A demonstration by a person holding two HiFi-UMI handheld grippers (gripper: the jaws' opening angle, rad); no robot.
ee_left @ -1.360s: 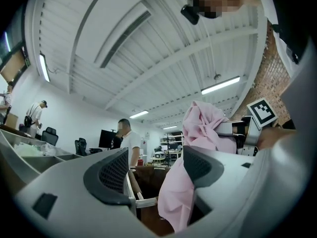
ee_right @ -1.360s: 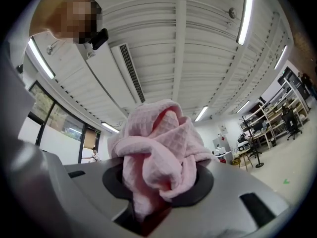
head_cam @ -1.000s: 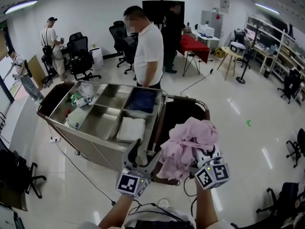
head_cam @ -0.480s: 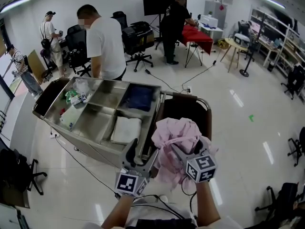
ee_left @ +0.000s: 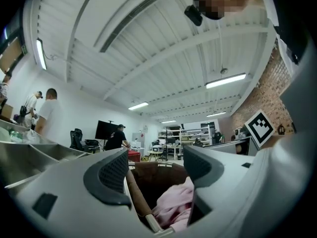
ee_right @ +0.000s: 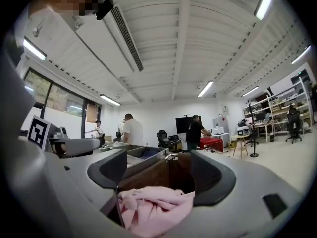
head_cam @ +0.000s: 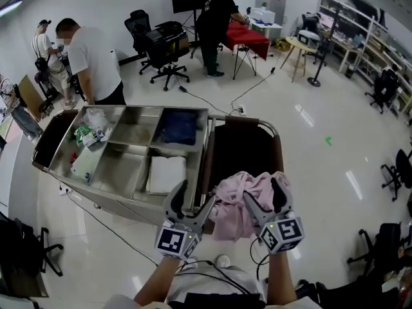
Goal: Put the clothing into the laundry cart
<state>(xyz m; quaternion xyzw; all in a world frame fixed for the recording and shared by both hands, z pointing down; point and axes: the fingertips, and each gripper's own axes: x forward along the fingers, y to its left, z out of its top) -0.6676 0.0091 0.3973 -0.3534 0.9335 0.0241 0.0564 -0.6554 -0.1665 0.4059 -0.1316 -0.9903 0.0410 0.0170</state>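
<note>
The pink clothing lies bunched on the near rim of the cart's brown laundry bag, partly hanging inside. My right gripper is just behind it; its jaws have just opened and stand apart, with the cloth low between them and no pad pressing on it. The right gripper view shows the pink clothing under my right gripper. My left gripper is open to the left of the cloth, over the bag's rim. In the left gripper view the pink clothing lies below my left gripper.
The steel cart has compartments with a dark blue cloth, a white folded cloth and packets. A person in a white shirt stands at its far left end. A cable crosses the floor; office chairs stand behind.
My right gripper sank and let go of the pink clothing, which dropped from a raised bundle onto the bag's near rim. The person in white walked left along the cart.
</note>
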